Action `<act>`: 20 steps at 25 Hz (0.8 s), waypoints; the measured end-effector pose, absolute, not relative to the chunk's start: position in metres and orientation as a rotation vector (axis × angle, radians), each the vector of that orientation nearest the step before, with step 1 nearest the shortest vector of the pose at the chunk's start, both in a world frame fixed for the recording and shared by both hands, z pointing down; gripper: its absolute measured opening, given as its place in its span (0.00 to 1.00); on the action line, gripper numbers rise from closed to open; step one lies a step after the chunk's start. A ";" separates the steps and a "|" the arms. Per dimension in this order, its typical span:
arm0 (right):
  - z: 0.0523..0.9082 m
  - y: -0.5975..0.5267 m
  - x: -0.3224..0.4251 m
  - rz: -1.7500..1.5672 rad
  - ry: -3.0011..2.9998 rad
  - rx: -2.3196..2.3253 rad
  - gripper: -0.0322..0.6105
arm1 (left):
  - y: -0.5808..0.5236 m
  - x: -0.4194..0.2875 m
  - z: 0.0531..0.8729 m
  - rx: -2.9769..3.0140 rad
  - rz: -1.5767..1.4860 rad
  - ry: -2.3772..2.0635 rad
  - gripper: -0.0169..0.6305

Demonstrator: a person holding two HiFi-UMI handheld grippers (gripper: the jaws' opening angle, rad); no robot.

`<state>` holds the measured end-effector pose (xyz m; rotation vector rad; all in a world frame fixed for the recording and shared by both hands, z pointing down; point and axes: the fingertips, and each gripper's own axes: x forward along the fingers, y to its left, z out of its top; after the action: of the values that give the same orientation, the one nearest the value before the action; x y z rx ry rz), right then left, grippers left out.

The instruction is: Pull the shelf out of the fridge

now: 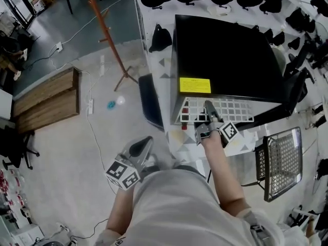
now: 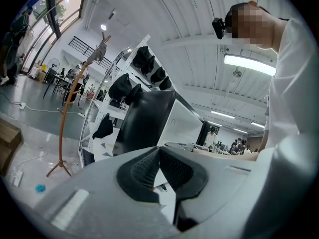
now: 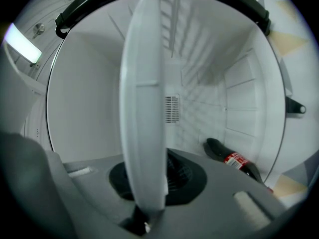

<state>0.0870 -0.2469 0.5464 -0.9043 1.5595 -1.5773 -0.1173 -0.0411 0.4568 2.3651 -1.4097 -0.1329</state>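
Observation:
In the head view the black fridge (image 1: 225, 55) stands in front of me, its door (image 1: 150, 101) swung open to the left. The white wire shelf (image 1: 233, 110) sticks partway out of its front. My right gripper (image 1: 209, 107) is shut on the shelf's front edge. In the right gripper view that white edge (image 3: 144, 83) runs upright between the pads of the right gripper (image 3: 149, 183), with the white fridge interior behind it. My left gripper (image 1: 141, 147) hangs low by my left hip, away from the fridge. In its own view the left gripper (image 2: 159, 156) is shut on nothing.
A cola bottle (image 3: 234, 161) lies on the fridge floor at the right. A wire basket (image 1: 281, 160) stands right of the fridge. A wooden coat stand (image 1: 110, 35) and a wooden bench (image 1: 46, 99) are off to the left. Shelving with black items lines the back.

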 end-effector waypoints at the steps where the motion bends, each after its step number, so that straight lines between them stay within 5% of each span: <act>1: 0.547 -0.245 0.087 -1.579 1.557 -0.907 0.12 | -0.042 -0.116 0.457 2.369 -0.131 -1.398 0.04; 20: 0.548 -0.221 0.093 -1.609 1.535 -0.908 0.12 | -0.063 -0.095 0.464 2.458 -0.107 -1.205 0.04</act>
<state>0.0929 -0.2214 0.5483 -0.9083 1.5347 -1.6091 -0.0948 -0.0626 0.4641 2.4579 -1.2055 -0.1074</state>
